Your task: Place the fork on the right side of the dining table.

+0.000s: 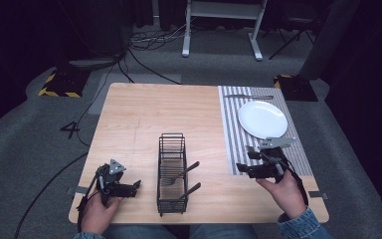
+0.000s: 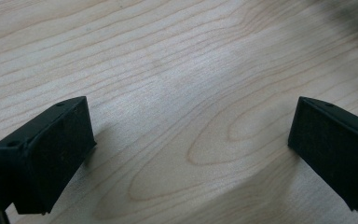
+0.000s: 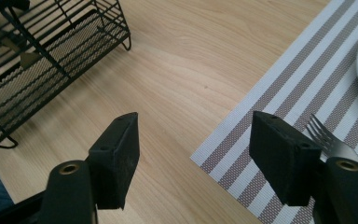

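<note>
Left hand-held gripper wide open, empty, over table. Right hand-held gripper wide open, empty, beside fork.

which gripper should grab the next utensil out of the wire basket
Probably the left. The basket stands between both hands, but the left gripper is open and points at it from close by. The right gripper, also open, sits over the placemat edge beside a fork already laid there.
</note>
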Motion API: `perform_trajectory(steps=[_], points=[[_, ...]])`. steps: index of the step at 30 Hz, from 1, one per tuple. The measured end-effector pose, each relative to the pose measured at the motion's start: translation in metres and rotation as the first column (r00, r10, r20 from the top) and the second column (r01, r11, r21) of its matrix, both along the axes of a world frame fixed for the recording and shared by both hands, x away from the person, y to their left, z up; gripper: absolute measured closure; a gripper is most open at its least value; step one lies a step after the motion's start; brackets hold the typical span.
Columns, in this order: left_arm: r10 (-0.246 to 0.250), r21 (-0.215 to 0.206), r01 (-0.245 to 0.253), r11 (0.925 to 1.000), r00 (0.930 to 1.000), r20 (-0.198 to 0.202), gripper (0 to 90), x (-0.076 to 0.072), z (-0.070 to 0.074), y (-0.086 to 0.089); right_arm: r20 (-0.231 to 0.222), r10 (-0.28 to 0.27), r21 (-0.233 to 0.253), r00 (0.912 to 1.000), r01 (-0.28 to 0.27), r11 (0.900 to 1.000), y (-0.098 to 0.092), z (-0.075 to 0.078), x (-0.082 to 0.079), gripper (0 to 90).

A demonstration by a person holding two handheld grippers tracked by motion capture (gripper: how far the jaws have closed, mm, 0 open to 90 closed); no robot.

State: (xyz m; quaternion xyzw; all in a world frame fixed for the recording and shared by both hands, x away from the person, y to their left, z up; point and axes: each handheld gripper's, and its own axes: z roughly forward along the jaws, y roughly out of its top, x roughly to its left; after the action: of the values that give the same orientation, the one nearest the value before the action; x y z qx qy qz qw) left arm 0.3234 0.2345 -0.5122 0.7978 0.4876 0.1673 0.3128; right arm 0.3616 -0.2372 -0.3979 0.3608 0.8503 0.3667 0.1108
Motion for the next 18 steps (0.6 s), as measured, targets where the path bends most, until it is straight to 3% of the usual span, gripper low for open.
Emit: perform_trajectory(steps=[5, 11, 18], points=[[0.000, 0.000, 0.000, 1.0000, 1.0000, 0.000, 0.2, 0.000, 0.000, 0.000, 0.000, 0.054, 0.000, 0.9986, -0.054, 0.999, 0.008, -0.017, -0.004, 37.3], [0.000, 0.000, 0.000, 1.0000, 1.0000, 0.000, 0.2, 0.000, 0.000, 0.000, -0.014, 0.065, 0.026, 0.9978, -0.064, 0.998, 0.017, -0.051, -0.008, 39.2], [0.000, 0.000, 0.000, 1.0000, 1.0000, 0.000, 0.2, 0.000, 0.000, 0.000, -0.004, 0.085, 0.013, 0.9964, -0.085, 0.996, 0.024, -0.081, -0.012, 40.8]])
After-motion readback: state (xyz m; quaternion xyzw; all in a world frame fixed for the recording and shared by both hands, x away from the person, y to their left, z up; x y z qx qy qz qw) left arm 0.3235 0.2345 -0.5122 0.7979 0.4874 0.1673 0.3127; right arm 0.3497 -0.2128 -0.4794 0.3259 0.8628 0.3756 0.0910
